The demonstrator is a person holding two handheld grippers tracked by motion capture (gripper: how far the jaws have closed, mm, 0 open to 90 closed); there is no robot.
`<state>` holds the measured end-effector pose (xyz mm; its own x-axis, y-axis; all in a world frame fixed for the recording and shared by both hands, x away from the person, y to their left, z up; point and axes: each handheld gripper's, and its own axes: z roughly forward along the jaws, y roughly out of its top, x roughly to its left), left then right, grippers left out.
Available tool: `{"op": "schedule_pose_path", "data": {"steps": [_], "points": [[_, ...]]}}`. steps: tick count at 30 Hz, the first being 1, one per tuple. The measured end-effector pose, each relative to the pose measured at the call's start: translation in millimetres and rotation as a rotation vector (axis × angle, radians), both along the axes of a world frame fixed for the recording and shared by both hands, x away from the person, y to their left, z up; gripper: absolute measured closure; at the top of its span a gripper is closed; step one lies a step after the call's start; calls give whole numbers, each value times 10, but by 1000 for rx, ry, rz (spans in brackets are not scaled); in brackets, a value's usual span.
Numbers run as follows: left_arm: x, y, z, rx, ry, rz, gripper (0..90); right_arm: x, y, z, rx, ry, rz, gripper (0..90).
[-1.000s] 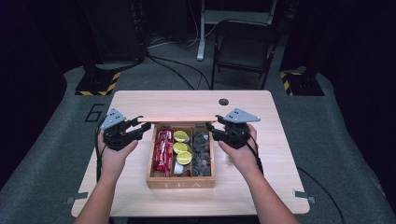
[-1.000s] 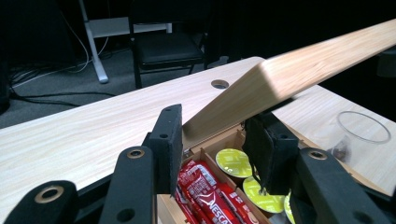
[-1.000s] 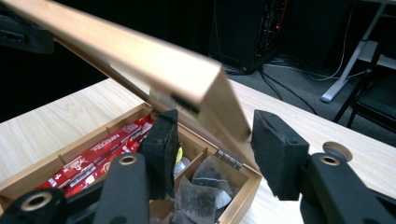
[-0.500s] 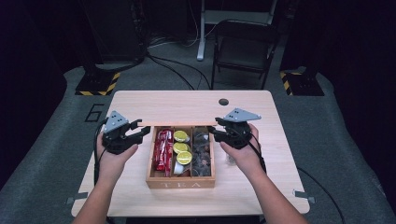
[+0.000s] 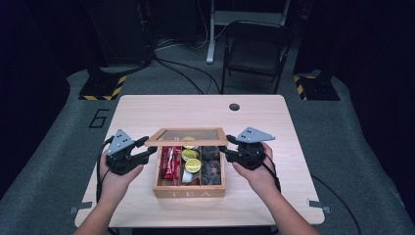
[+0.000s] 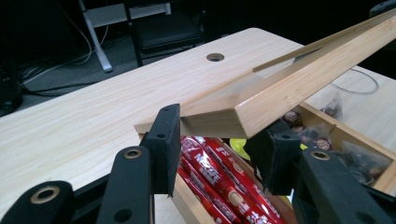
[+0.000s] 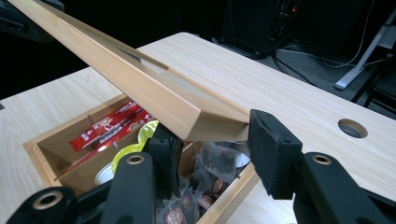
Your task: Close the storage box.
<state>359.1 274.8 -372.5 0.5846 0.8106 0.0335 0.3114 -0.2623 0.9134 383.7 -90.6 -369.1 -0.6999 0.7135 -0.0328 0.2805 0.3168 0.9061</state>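
The wooden lid (image 5: 187, 136) is tilted up over the tea box (image 5: 189, 190) at mid-bench (image 5: 147, 110). The left hand-held gripper (image 5: 150, 148) and right hand-held gripper (image 5: 226, 148) each straddle a front corner of the lid — jaws spread. Inside lie red packets (image 6: 219, 175), yellow pods (image 5: 193, 165) and dark tea bags (image 7: 219, 170).

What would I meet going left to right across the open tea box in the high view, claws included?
Left claw → red packets → yellow-lidded cups → dark tea bags → right claw.
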Motion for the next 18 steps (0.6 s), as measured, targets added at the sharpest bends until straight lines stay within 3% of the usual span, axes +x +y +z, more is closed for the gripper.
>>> {"op": "schedule_pose_path", "data": {"steps": [9, 11, 18], "points": [[-116, 27, -128, -14, 7, -14, 553, -133, -6, -122, -4, -25, 0, 551], [-146, 36, -160, -13, 9, -21, 552, -162, -10, -154, -24, -34, 6, 550], [-250, 32, -285, 2, 8, -26, 546, -267, -17, -277, -22, -24, 10, 530]]}}
